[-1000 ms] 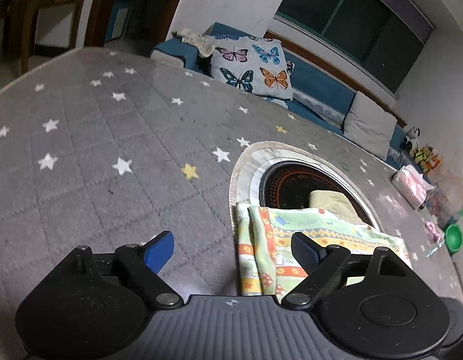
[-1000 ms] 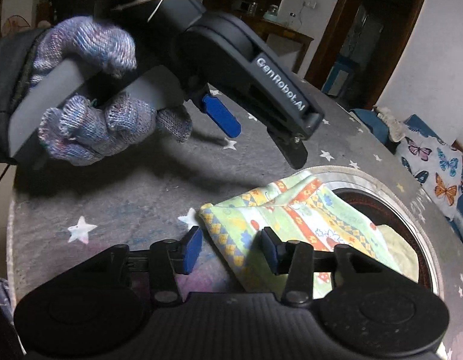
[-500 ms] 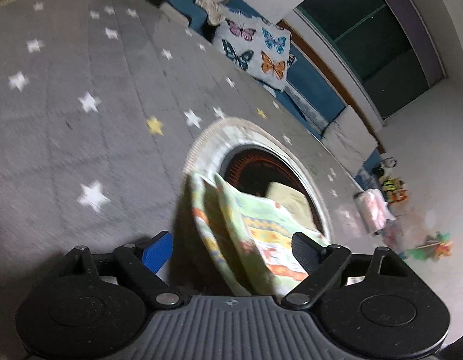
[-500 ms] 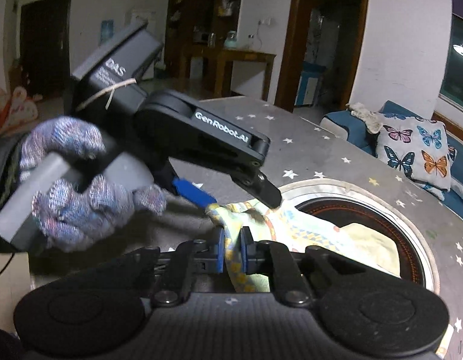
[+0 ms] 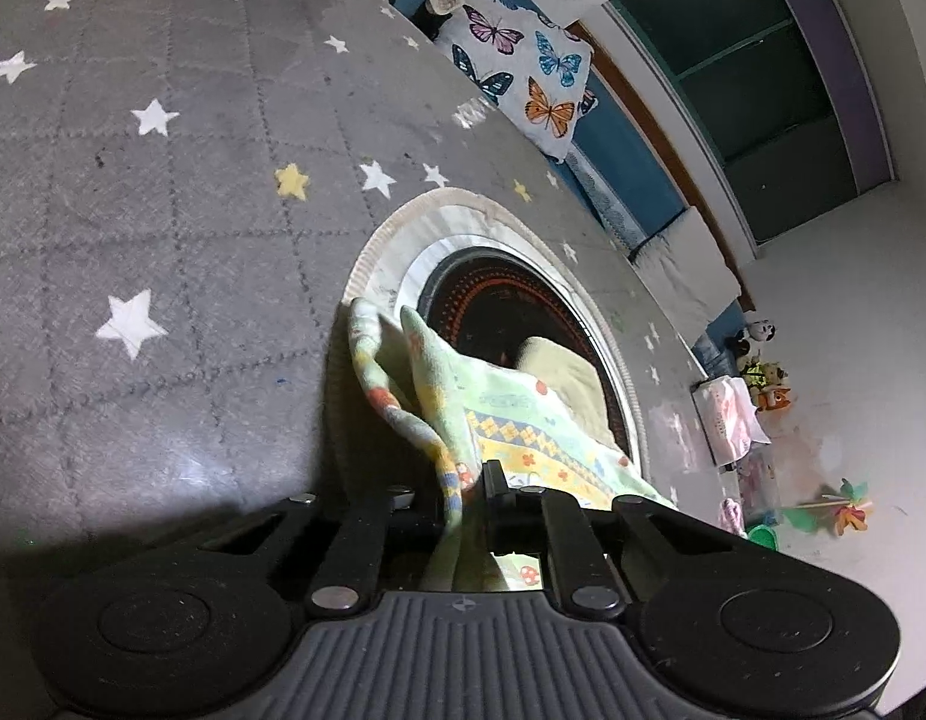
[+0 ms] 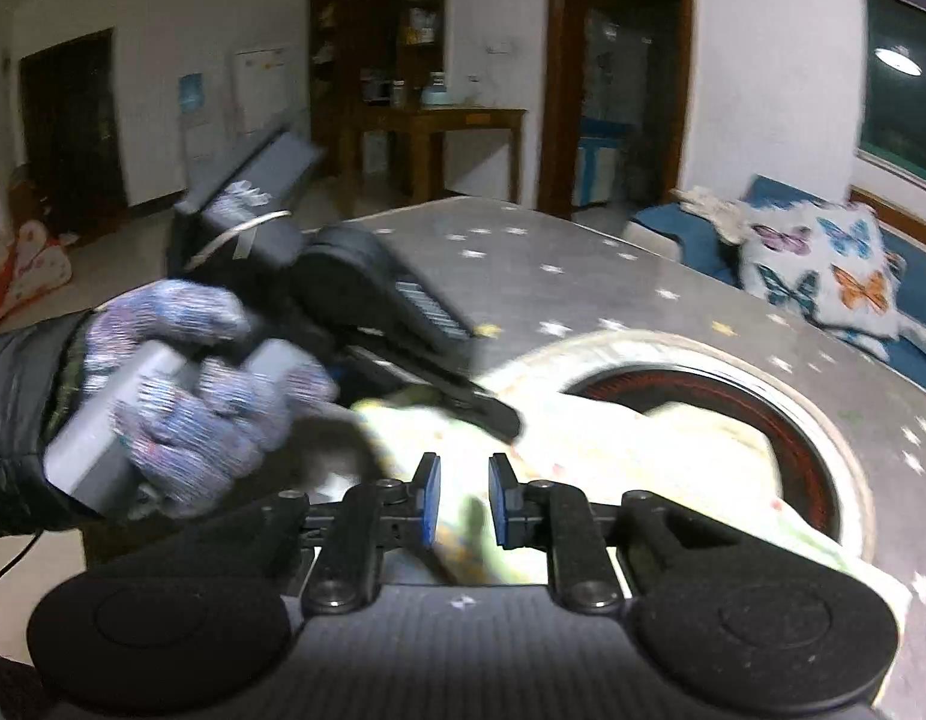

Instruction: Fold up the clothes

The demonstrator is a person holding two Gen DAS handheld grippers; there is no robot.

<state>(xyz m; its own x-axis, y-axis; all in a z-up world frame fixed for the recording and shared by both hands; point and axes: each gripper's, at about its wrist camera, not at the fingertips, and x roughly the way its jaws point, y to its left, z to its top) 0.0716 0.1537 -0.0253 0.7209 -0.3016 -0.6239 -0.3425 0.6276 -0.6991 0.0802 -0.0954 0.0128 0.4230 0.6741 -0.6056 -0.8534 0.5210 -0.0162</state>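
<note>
**Black claws, blue pads, a knitted glove**

The left claw (image 5: 466, 495) has a ribbed dark-grey housing at its base, flanked by two round black discs with recessed centres. Black link arms run forward from silver pivot screws to narrow black fingers. A small cross-shaped mark sits at the centre of the ribbed edge.

The right claw (image 6: 463, 504) is built the same, and its fingers carry blue pads (image 6: 429, 498) on their inner faces.

In the right wrist view the person's left hand (image 6: 204, 384) wears a knitted glove flecked blue, purple and white, below a black padded sleeve (image 6: 18, 420). The grey handle ends in a black body bound with a pale band; a thin black cable trails below.
</note>
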